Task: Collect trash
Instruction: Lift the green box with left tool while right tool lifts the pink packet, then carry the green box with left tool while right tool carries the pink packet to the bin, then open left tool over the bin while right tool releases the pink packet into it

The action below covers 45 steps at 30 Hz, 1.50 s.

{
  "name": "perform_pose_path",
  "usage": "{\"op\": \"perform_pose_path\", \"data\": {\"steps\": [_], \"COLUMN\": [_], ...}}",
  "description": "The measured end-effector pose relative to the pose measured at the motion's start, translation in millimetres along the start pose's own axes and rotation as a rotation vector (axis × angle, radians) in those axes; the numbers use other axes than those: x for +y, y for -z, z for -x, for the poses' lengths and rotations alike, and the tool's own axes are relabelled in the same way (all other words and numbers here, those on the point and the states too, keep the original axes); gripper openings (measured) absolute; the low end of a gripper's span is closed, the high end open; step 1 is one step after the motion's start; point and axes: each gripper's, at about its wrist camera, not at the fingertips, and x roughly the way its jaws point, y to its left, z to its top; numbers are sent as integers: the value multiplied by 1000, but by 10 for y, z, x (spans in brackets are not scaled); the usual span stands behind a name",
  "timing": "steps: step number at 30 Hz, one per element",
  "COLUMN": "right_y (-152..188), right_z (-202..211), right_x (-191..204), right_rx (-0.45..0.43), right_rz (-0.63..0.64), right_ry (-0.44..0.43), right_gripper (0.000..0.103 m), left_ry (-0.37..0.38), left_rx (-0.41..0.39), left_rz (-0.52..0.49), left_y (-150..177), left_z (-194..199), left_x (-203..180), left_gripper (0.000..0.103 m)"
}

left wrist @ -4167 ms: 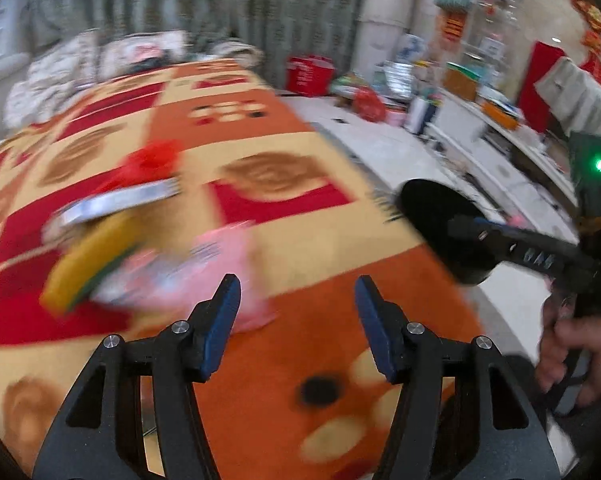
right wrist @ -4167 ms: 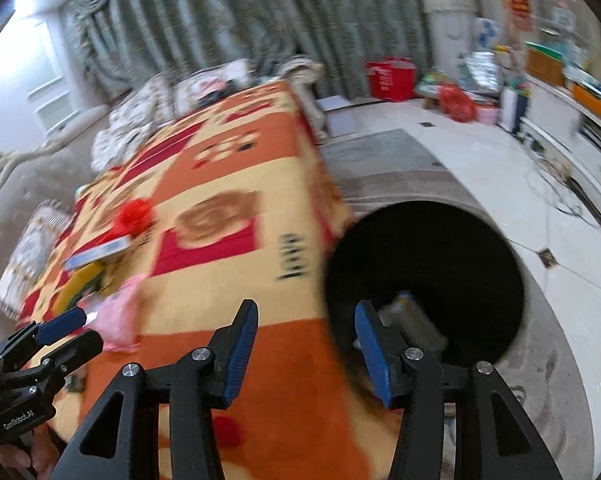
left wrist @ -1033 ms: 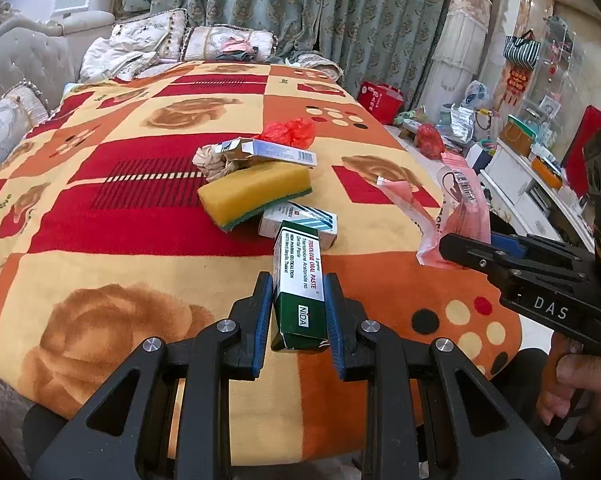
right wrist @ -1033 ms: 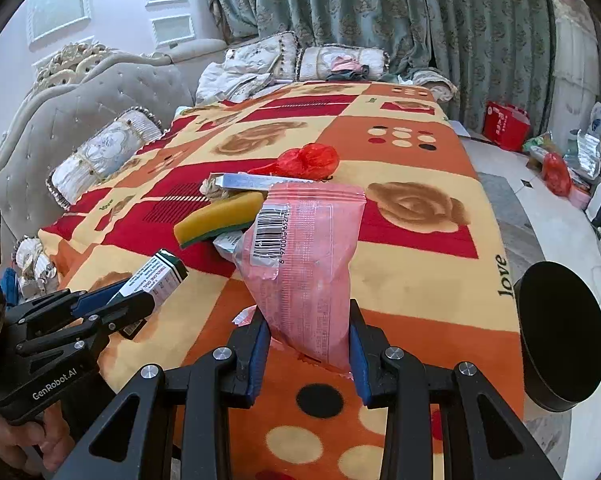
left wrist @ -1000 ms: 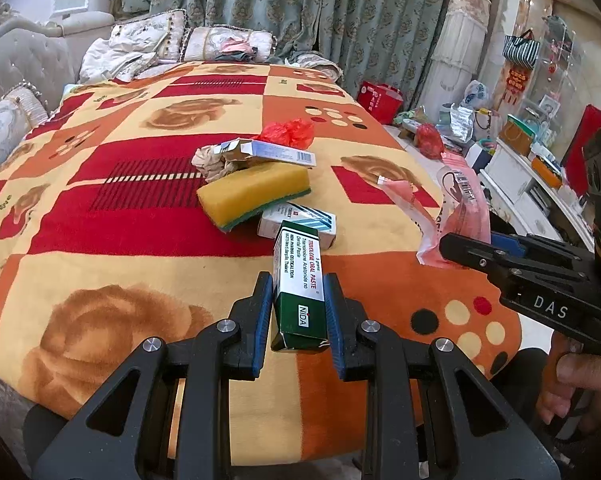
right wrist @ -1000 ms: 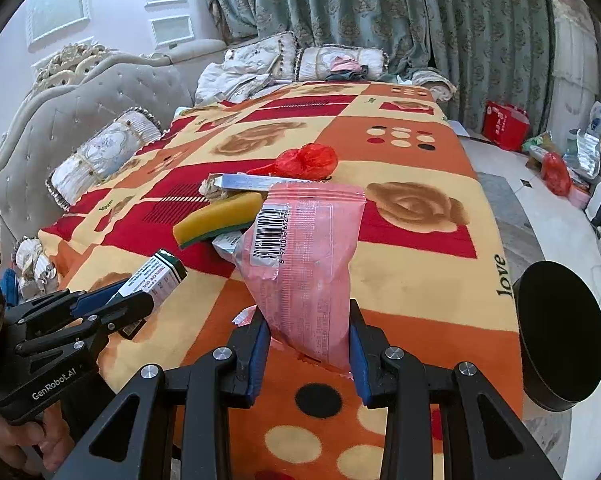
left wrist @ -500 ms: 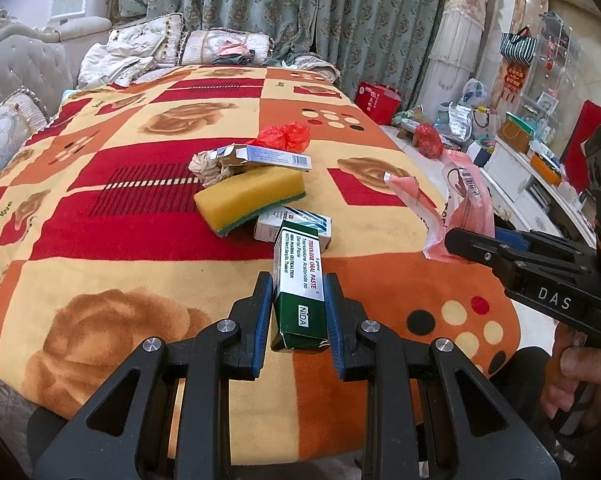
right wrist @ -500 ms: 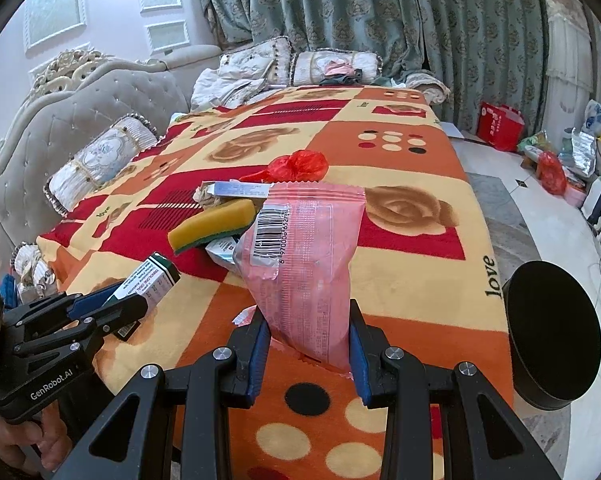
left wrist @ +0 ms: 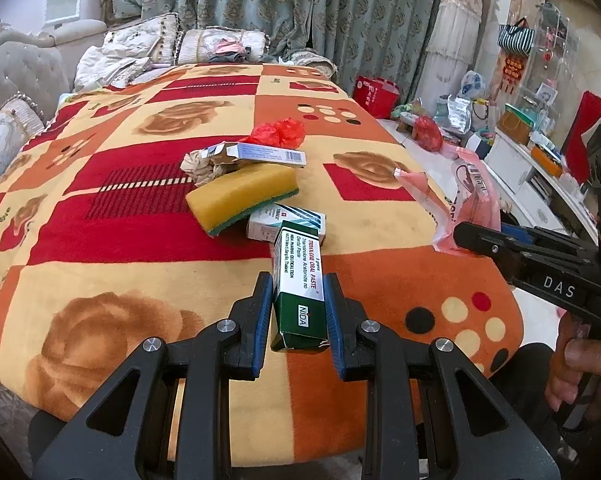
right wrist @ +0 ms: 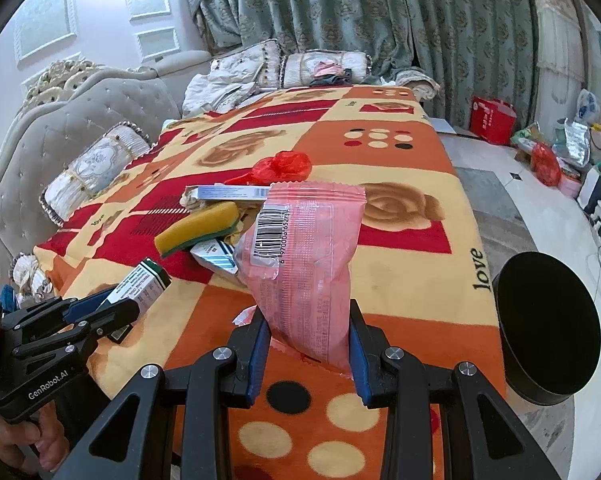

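My left gripper [left wrist: 298,300] is shut on a green and white oral paste box [left wrist: 299,280], lifted above the blanket; the same box [right wrist: 142,282] shows at the left in the right wrist view. A pink plastic snack wrapper [right wrist: 302,256] stands upright in my right gripper [right wrist: 306,336], which is shut on it; that wrapper [left wrist: 470,196] hangs at the right in the left wrist view. On the patterned blanket [left wrist: 100,240] lie a yellow sponge [left wrist: 242,196], a small white carton [left wrist: 286,222], a long blue-white carton [left wrist: 256,152], crumpled paper [left wrist: 198,166] and a red plastic bag [left wrist: 278,134].
A black round bin [right wrist: 546,332] stands on the floor just past the blanket's right edge. Grey tufted sofa and cushions [right wrist: 92,168] line the left and far side. Bags and clutter [left wrist: 428,136] sit on the floor by the curtain at the right.
Both grippers keep their hold. The views have shifted only slightly over the last second; 4.2 s ago both grippers were open and held nothing.
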Motion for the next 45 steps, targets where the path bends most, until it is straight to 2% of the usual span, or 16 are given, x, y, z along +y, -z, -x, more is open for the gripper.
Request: {"op": "perform_pose_path", "data": {"steps": [4,9,15,22,26,31,37,39,40,41,43,44,45], "right_y": [10,12,39,114,157,164,184,192,202,212,233,250,266], "right_z": [3,42,134,252,324,341,243,202,174,158,137,127,120], "right_x": [-107,-297,-714,-1338,-1772,-2114,-2442,-2537,-2587,-2617,-2650,-2669,-2687], "right_rx": [-7,-26,-47,-60,-57,-43,-13,-1,8,13,13,15,18], "right_rz": [-19,-45,-103,-200,-267,-316,-376,-395,-405,-410,-421,-426,-432], "right_ry": [0,14,52,139,212,277,313,332,349,353,348,350,350], "right_gripper": [34,34,34,34,34,34,34,45,46,46,46,46,46], "left_ry": [14,78,159,241,319,393,426,430,432,426,424,428,420], "left_rx": [0,15,39,64,82,114,167,188,193,193,192,185,175], "left_rz": [-8,-16,-38,-134,-203,-263,-290,-294,-297,-306,-302,-294,-289], "left_y": [-22,-86,-219,-405,-525,-673,-758,-774,-764,-765,-742,-740,-740], "left_z": [-9,-66,-249,-535,-753,-1104,-1538,-1679,-1698,-1736,-1764,-1757,-1749], "left_x": [-56,-173,-475,-1090,-1563,-2083,-2484,-2589,-2604,-2635,-2639,-2613,-2583], "left_gripper": [23,23,23,23,23,23,24,25,26,29,43,54,58]}}
